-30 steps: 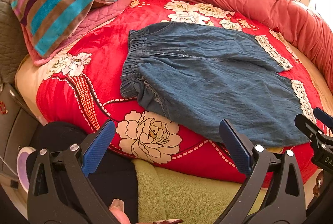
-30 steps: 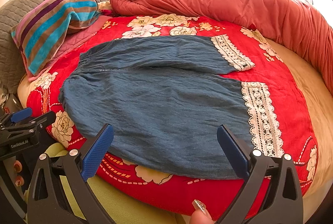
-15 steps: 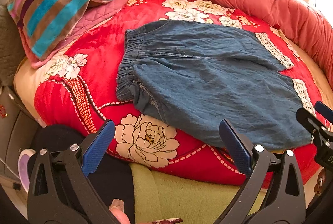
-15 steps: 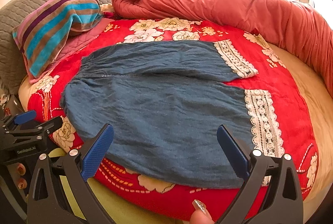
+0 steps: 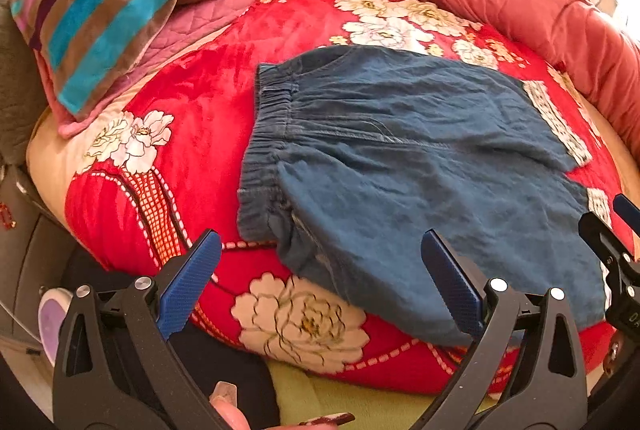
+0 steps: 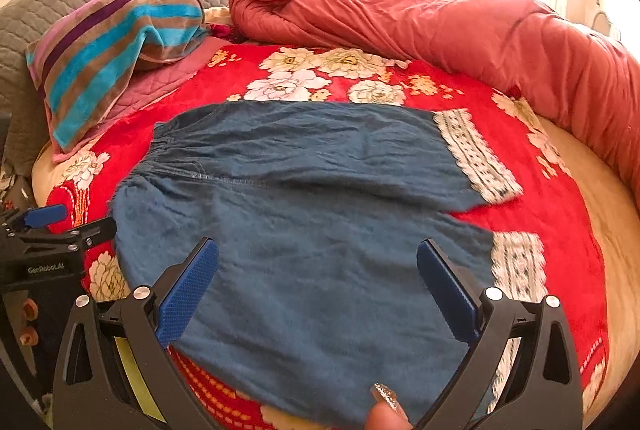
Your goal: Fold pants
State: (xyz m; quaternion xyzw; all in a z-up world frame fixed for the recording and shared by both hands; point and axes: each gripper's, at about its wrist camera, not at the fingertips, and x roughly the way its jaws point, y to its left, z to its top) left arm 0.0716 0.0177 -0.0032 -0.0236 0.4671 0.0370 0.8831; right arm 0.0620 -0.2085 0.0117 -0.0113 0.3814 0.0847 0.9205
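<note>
Left wrist view: left gripper (image 5: 320,282), fingers spread wide and empty, near the elastic waistband of the blue pants (image 5: 420,166) lying flat on the red floral blanket (image 5: 192,110); right wrist view: right gripper (image 6: 318,284), equally wide and empty, above the near pant leg.
</note>
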